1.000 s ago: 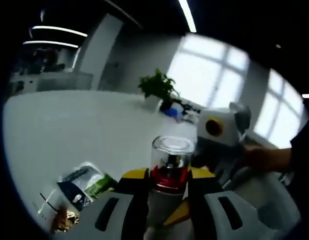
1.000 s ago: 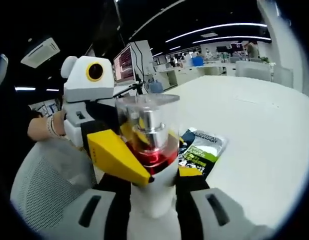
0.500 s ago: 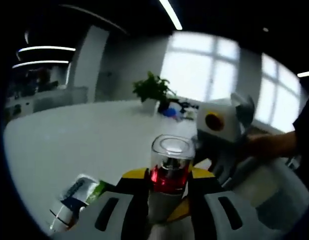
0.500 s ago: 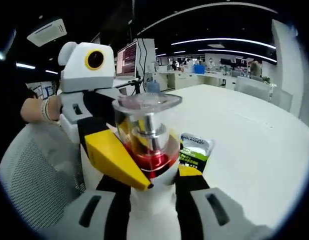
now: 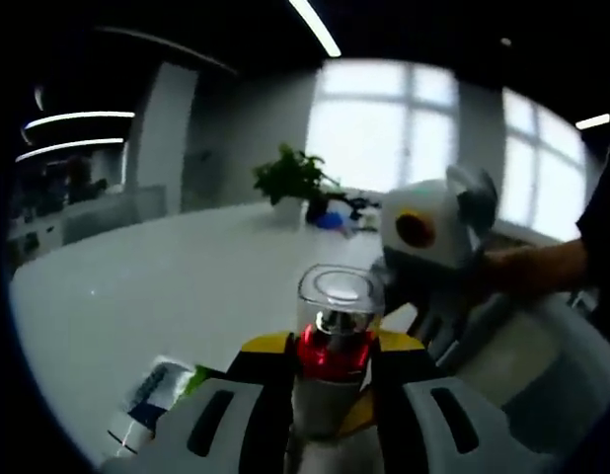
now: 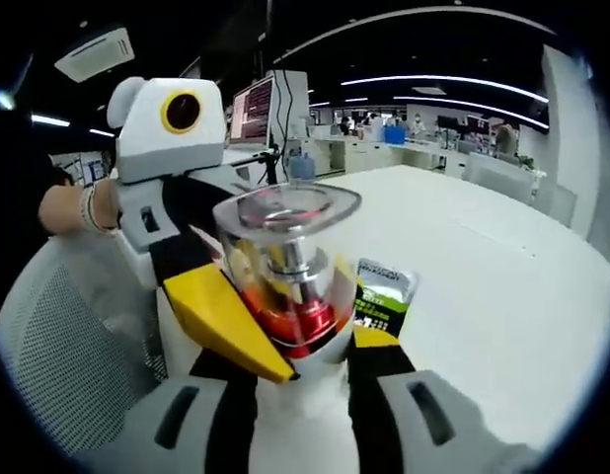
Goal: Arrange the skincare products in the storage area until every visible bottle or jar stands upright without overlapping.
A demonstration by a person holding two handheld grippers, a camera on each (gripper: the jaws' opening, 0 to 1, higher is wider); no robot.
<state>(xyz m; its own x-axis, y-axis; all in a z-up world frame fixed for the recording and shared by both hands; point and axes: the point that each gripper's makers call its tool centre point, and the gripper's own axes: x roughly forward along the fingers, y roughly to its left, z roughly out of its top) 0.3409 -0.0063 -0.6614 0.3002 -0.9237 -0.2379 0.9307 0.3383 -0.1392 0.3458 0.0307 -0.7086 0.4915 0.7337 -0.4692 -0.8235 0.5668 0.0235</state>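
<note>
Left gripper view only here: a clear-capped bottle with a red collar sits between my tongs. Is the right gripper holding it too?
Observer: Yes, the right tongs close on the white bottle with the red collar, low on its body.
Operator: What's that packet nearby?
Observer: A green-and-black printed sachet, lying flat on the white table beside the bottle.
Operator: Anything behind my gripper?
Observer: A lit computer monitor on a desk.
</note>
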